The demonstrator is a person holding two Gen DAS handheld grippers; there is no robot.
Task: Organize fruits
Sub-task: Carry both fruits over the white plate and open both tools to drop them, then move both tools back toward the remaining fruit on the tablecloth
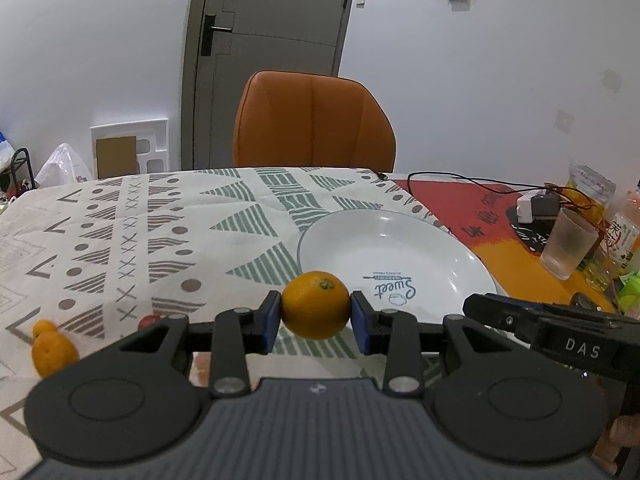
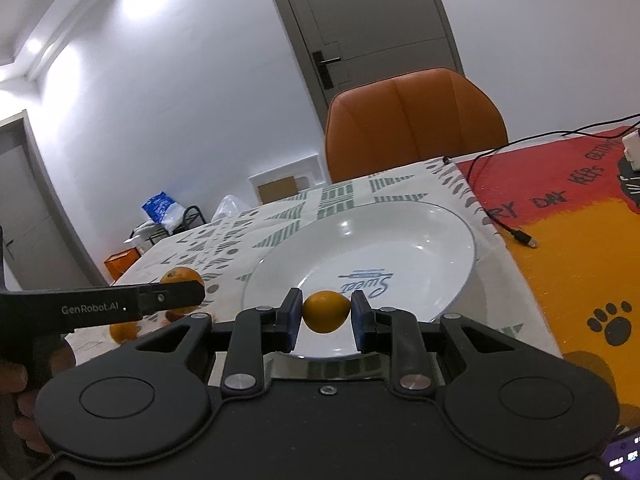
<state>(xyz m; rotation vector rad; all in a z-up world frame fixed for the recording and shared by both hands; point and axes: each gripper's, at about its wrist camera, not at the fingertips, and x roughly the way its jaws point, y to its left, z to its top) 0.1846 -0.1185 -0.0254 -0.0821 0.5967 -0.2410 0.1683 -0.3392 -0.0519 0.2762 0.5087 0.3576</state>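
Observation:
My left gripper (image 1: 316, 318) is shut on an orange (image 1: 315, 305) and holds it above the patterned cloth, just left of the white plate (image 1: 440, 248). My right gripper (image 2: 325, 318) is shut on a smaller orange (image 2: 325, 311) and holds it over the near rim of the same plate (image 2: 420, 232). The plate has nothing on it. Another orange (image 1: 50, 350) lies on the cloth at the far left, and a small red fruit (image 1: 147, 321) lies nearer. In the right wrist view the left gripper (image 2: 176, 294) partly hides its orange (image 2: 180, 274); another orange (image 2: 124, 332) lies below it.
An orange chair (image 1: 312, 120) stands behind the table. A red and yellow mat (image 1: 472, 208) lies to the right with a black cable (image 1: 460, 180), a frosted cup (image 1: 566, 242), bottles and a white charger (image 1: 528, 206). A USB plug (image 2: 524, 238) lies near the plate.

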